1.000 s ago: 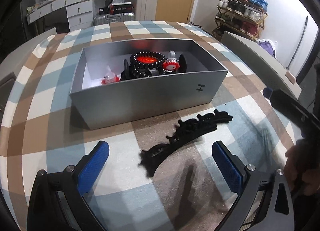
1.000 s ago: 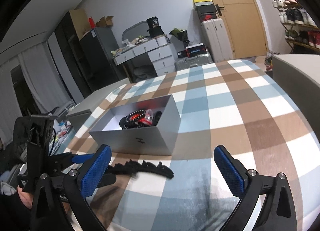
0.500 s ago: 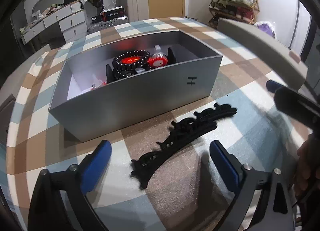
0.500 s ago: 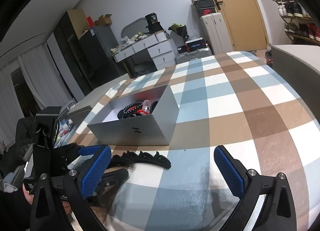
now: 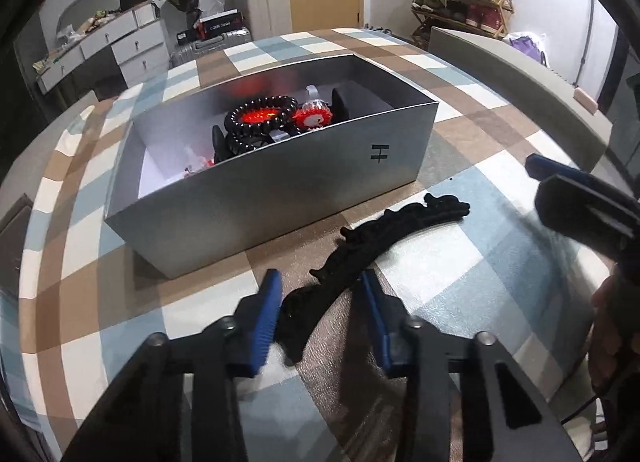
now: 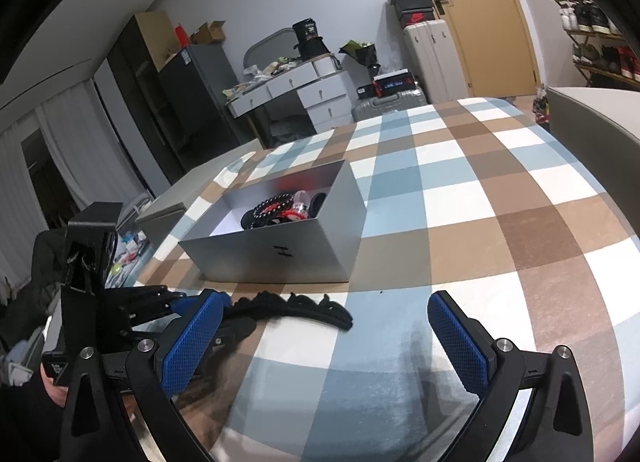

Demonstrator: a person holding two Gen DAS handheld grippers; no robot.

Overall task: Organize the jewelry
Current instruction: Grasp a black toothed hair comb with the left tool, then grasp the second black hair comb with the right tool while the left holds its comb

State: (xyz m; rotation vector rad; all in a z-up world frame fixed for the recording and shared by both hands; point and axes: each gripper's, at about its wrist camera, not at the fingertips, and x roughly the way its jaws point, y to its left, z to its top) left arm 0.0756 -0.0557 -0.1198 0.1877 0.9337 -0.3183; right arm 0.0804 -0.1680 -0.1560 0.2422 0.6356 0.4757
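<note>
A: Now that our left gripper (image 5: 320, 314) has gone from wide to narrow, jaws closing around the near end of the black hair clip (image 5: 384, 234), pads not clearly pressing yet, we're starting the pick.
B: Clip lies on the checked tablecloth (image 5: 500, 282), just in front of the silver box (image 5: 280, 190).
A: Right-wrist view: our right gripper (image 6: 324, 338) hangs wide, empty, unmoved; clip (image 6: 304, 308) left of it.

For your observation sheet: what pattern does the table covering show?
The table covering has blue, brown and white checks, clearest in the right wrist view.
</note>
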